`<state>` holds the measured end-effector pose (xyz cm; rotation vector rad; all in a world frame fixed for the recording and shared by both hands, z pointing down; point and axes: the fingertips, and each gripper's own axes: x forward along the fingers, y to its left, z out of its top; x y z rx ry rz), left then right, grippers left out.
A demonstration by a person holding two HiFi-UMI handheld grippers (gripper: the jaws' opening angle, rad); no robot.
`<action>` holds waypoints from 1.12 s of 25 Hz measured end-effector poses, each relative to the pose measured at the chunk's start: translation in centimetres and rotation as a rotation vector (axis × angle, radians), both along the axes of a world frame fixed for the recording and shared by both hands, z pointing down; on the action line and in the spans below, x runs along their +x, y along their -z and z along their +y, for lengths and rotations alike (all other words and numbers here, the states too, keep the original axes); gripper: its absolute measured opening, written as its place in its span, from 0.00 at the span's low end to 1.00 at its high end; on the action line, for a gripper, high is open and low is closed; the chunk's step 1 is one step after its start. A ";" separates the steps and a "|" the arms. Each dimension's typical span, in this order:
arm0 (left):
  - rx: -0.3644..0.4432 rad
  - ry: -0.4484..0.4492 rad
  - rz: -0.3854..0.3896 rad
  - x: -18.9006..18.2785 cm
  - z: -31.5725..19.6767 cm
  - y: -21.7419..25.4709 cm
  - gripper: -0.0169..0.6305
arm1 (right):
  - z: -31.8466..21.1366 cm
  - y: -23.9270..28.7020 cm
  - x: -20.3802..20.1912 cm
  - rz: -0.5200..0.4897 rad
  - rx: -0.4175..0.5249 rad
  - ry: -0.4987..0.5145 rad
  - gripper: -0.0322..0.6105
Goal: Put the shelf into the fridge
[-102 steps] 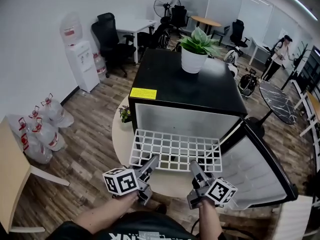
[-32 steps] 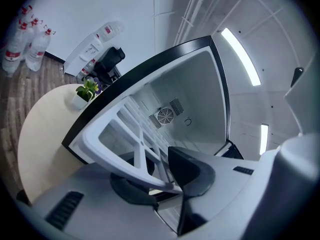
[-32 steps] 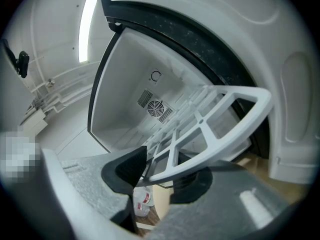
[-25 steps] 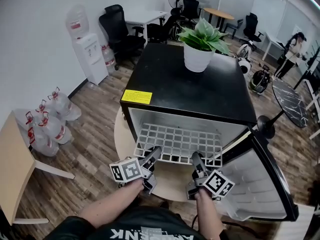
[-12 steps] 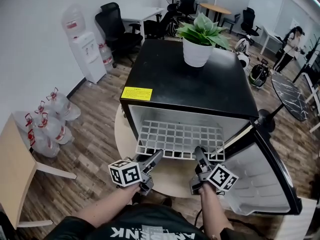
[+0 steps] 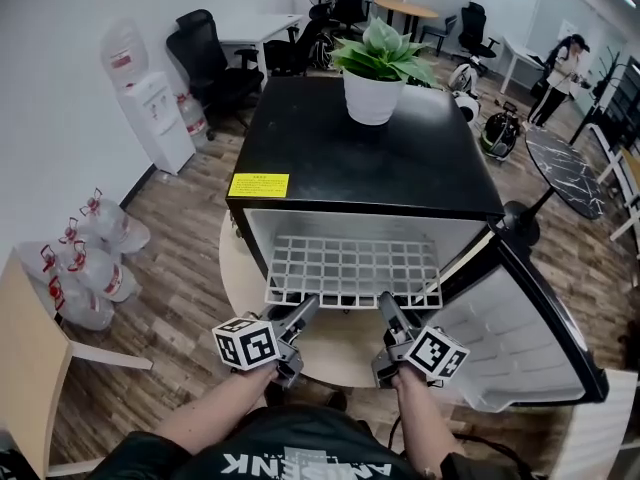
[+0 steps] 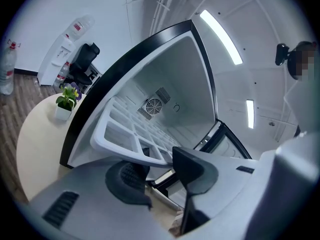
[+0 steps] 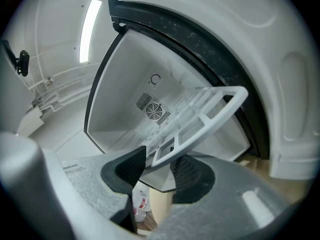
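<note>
The white grid shelf lies level in the open black fridge, with only its front rail sticking out. My left gripper is at the rail's left part. In the left gripper view the shelf passes between the jaws of the left gripper, which stand wide apart and do not press on it. Those jaws have just opened wide, then closed a little. My right gripper is at the rail's right part. There the right gripper is shut on the shelf.
The fridge door hangs open to the right. A potted plant stands on the fridge top. The fridge rests on a round pale table. A water dispenser, water bottles and a wooden table are at the left.
The shelf has slid much deeper into the fridge than four seconds ago, and a little further in the last second. Both grippers followed it toward the fridge opening.
</note>
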<state>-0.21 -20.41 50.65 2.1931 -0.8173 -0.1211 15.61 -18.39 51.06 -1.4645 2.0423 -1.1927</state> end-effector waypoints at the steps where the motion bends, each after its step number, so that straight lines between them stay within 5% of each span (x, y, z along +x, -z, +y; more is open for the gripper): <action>1: -0.007 -0.003 -0.002 0.0 0.0 -0.2 0.25 | 0.5 -0.2 -0.1 -0.006 -0.007 -0.005 0.27; 18: -0.007 -0.037 -0.002 -0.1 0.7 -0.3 0.25 | 2.5 -0.1 -0.4 0.137 0.017 -0.024 0.26; 23: 0.055 -0.078 -0.148 -0.3 3.4 -0.8 0.25 | 2.0 -0.6 -0.1 0.142 -0.012 -0.024 0.26; 28: 0.130 -0.017 -0.266 -0.9 3.0 -1.0 0.16 | 1.8 -0.4 -0.2 0.136 -0.004 -0.031 0.26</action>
